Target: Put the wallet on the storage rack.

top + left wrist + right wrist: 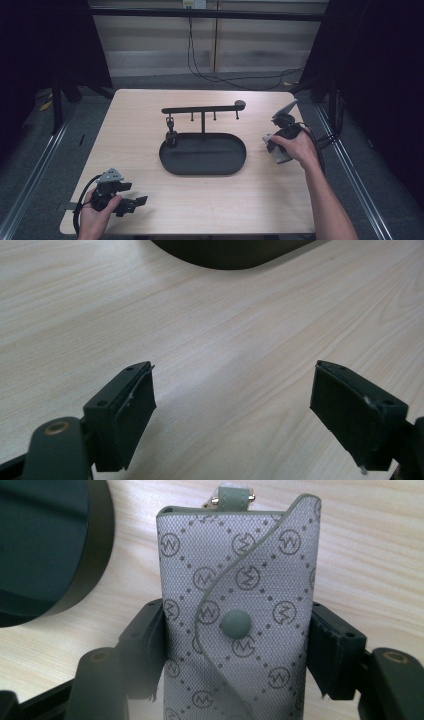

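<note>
A grey patterned key pouch (pixel 240 625) with a round snap and a green loop on top sits between the jaws of my right gripper (pixel 237 645), which is shut on its two sides. From above, that right gripper (pixel 276 145) holds the pouch (pixel 280 154) just off the table, right of the black oval tray (pixel 172 162). A black hook stand (pixel 202 108) rises from the tray's back edge, with a small dark item (pixel 171 135) hanging from its left hook. My left gripper (pixel 232 410) is open over bare wood; it rests near the front left corner (pixel 132 204).
The light wooden table (pixel 150 102) ends close behind both hands. The tray's rim (pixel 95 555) lies just left of the held pouch. Cables run across the floor beyond the table's far edge.
</note>
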